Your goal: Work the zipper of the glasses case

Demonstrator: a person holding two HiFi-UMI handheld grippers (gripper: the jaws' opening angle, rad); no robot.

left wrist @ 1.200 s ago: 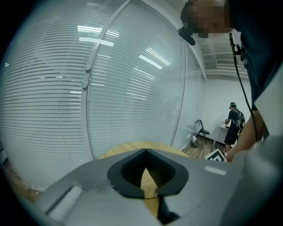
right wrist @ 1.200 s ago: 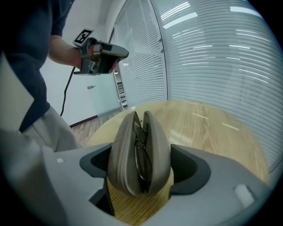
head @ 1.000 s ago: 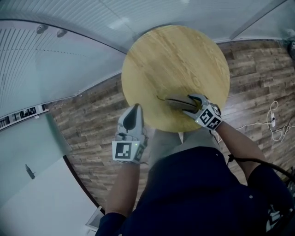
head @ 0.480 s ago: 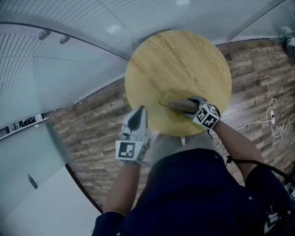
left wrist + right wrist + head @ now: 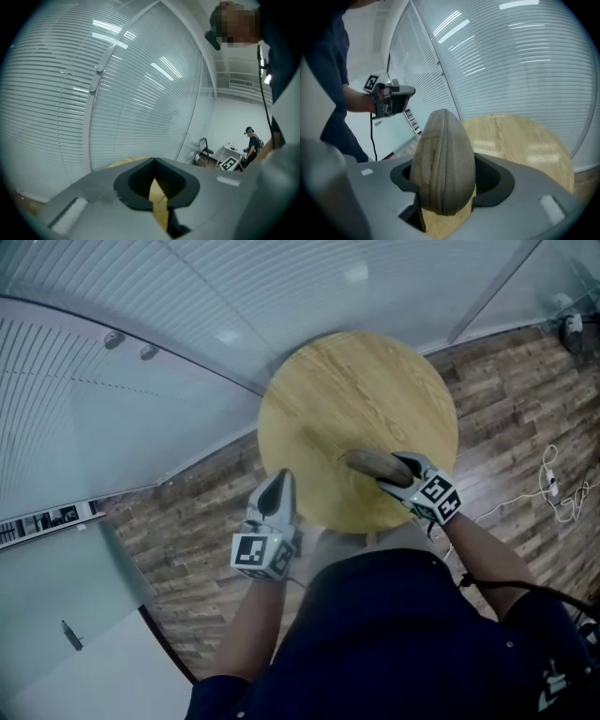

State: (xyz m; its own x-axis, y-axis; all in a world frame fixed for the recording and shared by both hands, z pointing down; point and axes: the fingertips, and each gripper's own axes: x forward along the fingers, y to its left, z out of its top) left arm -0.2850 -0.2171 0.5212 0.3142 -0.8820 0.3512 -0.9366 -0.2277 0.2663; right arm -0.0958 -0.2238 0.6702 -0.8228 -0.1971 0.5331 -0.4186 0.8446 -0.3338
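Right tool [image 5: 446,190] — around oval fabric case [image 5: 443,152]

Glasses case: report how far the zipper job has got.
Done: the right gripper has one end of the case clamped at the table. In hand: only that hold. The zipper looks closed along the edge seen in the right gripper view. Left: the left gripper, shut and empty, sits off the table's edge and has not yet touched the zipper.

Round wooden table [image 5: 356,390], plank floor [image 5: 187,502], blinds [image 5: 140,84]
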